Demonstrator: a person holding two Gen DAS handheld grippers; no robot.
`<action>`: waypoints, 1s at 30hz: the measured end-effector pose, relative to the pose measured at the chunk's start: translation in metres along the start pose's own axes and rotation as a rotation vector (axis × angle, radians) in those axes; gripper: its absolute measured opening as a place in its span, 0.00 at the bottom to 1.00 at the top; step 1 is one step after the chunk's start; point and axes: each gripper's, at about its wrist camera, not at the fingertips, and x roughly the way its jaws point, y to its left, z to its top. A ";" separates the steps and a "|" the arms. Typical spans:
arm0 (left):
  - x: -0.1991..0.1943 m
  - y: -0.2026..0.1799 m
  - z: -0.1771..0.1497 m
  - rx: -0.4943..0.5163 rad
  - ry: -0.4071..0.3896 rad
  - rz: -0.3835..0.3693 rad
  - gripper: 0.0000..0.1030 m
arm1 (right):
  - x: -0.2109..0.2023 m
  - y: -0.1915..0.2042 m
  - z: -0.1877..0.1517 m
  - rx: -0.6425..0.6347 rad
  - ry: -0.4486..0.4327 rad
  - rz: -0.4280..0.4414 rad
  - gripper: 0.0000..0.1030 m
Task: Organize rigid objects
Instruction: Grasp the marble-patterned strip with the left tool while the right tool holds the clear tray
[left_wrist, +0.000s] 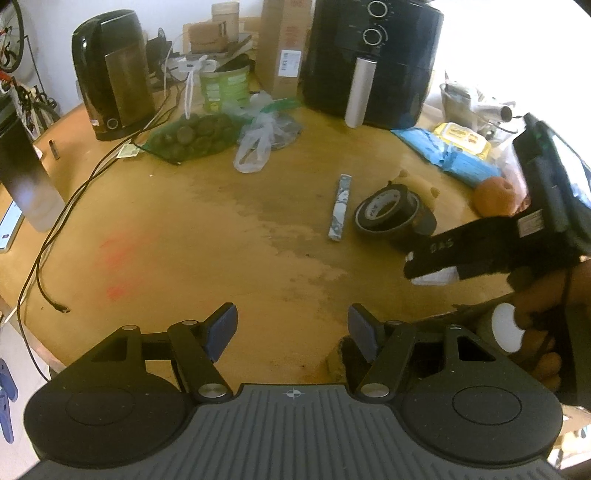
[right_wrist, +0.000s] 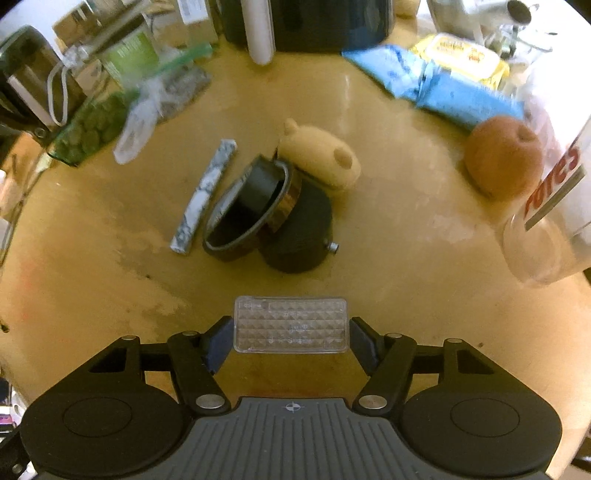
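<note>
Looks like the pick-up step: right gripper (right_wrist: 291, 341) has its jaws clamped on the clear plastic case (right_wrist: 290, 325), just this side of the tape rolls (right_wrist: 255, 210), left gripper (left_wrist: 293, 328) half-open and empty, so next it needs a drop spot.

- The left wrist view sits just behind the left gripper (left_wrist: 293, 328), looking forward and steeply down along its two fingers over the counter (left_wrist: 229, 236), with the air fryer (left_wrist: 373, 62) and kettle (left_wrist: 110, 74) at the far edge.
- The right wrist view sits likewise behind the right gripper (right_wrist: 291, 332), tipped more steeply down and closer to the counter (right_wrist: 388, 229).
- Both views share the middle of the counter: the tape rolls (left_wrist: 388, 212) (right_wrist: 255, 206), the patterned bar (left_wrist: 340, 206) (right_wrist: 203, 195), the orange (left_wrist: 493, 195) (right_wrist: 502, 155) and the blue packets (left_wrist: 454, 157) (right_wrist: 461, 96).
- The left view also takes in the right gripper (left_wrist: 436, 266) from the side, at its right edge.
</note>
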 end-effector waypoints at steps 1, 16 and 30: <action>0.000 -0.002 0.001 0.006 -0.002 -0.002 0.64 | -0.004 -0.003 0.001 -0.004 -0.009 0.012 0.67; 0.006 -0.025 0.018 0.077 -0.043 -0.033 0.64 | -0.070 -0.050 -0.009 -0.045 -0.141 0.152 0.67; 0.018 -0.051 0.059 0.158 -0.130 -0.062 0.63 | -0.102 -0.074 -0.014 -0.043 -0.206 0.165 0.68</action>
